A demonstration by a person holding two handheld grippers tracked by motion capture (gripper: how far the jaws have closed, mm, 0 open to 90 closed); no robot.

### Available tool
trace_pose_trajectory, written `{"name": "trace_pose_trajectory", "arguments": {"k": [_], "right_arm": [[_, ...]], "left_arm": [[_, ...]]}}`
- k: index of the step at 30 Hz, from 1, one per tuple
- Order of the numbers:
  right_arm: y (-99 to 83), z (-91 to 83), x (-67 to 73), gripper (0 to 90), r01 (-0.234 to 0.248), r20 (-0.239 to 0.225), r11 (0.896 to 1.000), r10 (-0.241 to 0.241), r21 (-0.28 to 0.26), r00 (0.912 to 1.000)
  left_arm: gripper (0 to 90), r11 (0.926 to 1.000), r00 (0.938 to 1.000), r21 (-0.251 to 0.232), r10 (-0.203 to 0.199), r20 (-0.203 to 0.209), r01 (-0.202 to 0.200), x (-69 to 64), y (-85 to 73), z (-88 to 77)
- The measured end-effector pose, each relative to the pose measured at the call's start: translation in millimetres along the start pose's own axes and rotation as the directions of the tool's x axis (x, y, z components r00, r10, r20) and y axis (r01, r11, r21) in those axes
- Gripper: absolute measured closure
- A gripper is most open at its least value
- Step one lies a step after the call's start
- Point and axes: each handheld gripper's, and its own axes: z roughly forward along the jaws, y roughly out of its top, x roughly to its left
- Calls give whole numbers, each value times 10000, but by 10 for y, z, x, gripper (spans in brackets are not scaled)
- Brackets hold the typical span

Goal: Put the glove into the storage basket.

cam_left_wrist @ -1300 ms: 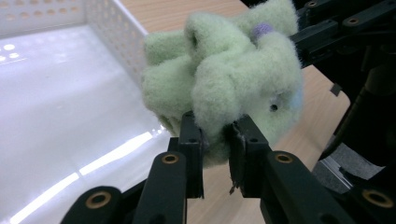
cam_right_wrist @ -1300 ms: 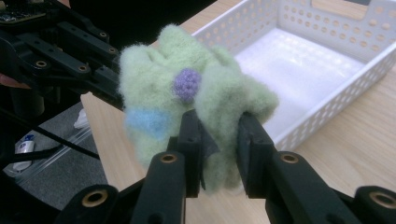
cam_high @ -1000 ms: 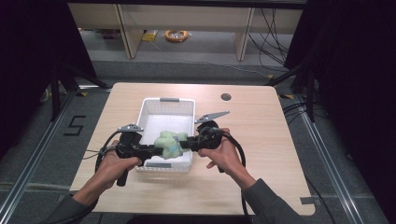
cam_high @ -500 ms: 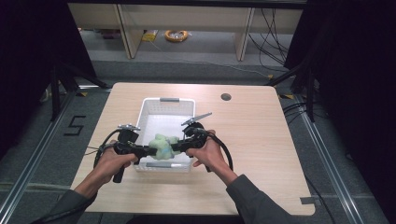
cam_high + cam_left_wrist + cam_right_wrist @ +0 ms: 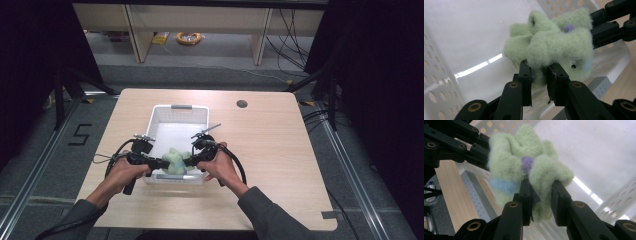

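fuzzy pale-green cloth (image 5: 549, 47) — bunched, purple dot, blue stripe

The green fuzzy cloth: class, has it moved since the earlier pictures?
Yes. The green fuzzy cloth, pinched by both tongs, has shifted toward the near wall of the white basket and lower into it.

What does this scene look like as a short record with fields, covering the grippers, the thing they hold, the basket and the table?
held thing: fuzzy green cloth, bunched, with a purple dot and a light blue stripe
left gripper: shut on one side of the cloth
right gripper: shut on the opposite side of the cloth
cloth position: hanging between both grippers, over the near end of the white basket
basket: white plastic, perforated walls, bare floor
table: light wood, small dark round hole near the far edge
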Motion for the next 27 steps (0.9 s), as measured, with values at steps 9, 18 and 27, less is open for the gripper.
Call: {"name": "trace_pose_trajectory", "arguments": {"k": [9, 18, 27], "right_arm": [[5, 78, -1, 723, 25, 142, 9995, -30, 329, 9999], [17, 130, -5, 674, -92, 290, 9975, 72, 702, 9996], [70, 95, 68, 493, 435, 1107, 9964, -514, 725, 9925]], "left_arm": [[732, 9994, 9994, 274, 239, -266, -232, 8, 6, 53], [657, 9978, 9991, 604, 290, -303, -271, 37, 28, 100], [510, 9951, 9917, 686, 778, -1028, -709, 30, 51, 102]]}}
